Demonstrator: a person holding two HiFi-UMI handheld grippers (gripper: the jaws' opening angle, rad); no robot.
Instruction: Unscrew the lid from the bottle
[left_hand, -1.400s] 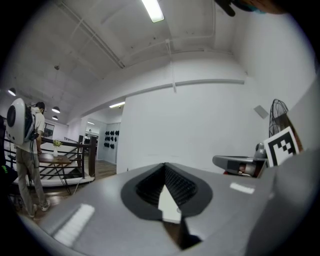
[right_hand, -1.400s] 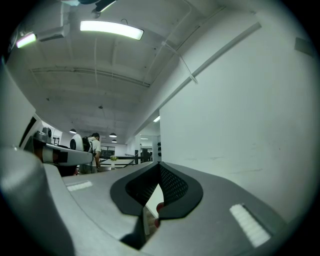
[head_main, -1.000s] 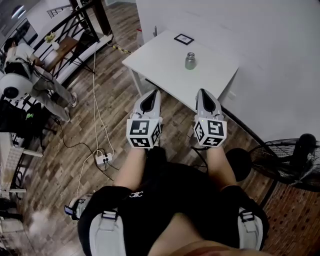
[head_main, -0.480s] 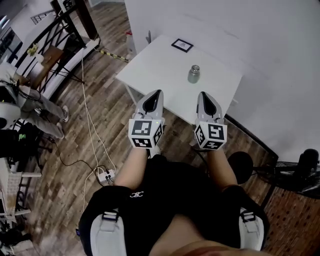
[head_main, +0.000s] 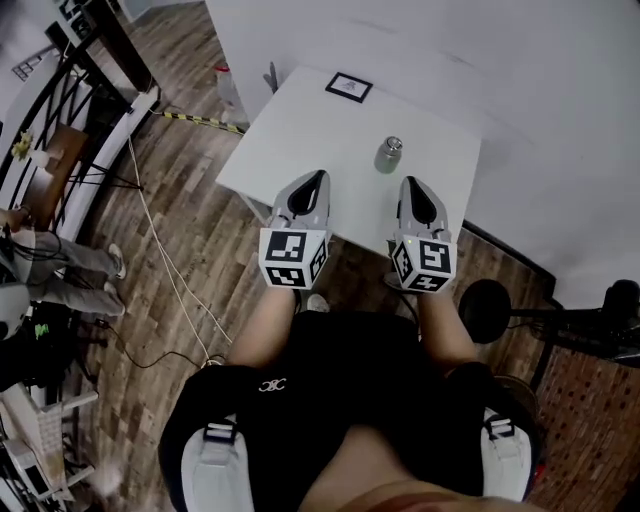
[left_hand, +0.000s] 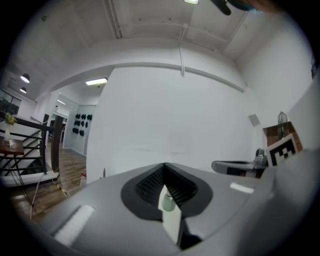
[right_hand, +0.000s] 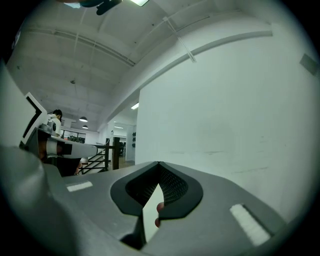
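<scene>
The left gripper (head_main: 311, 178) and right gripper (head_main: 411, 184) were both pressed together, empty. The metal bottle (head_main: 388, 155) stood ahead between them on the worktop (head_main: 290, 130). Reaching unopened, either could topple it.

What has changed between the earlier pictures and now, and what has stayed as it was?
The left gripper and right gripper have come forward; their tips now overlap the white table's near edge, closer to the bottle. Nothing was taken hold of. Unchanged: both grippers shut and empty, bottle upright, lid on.
</scene>
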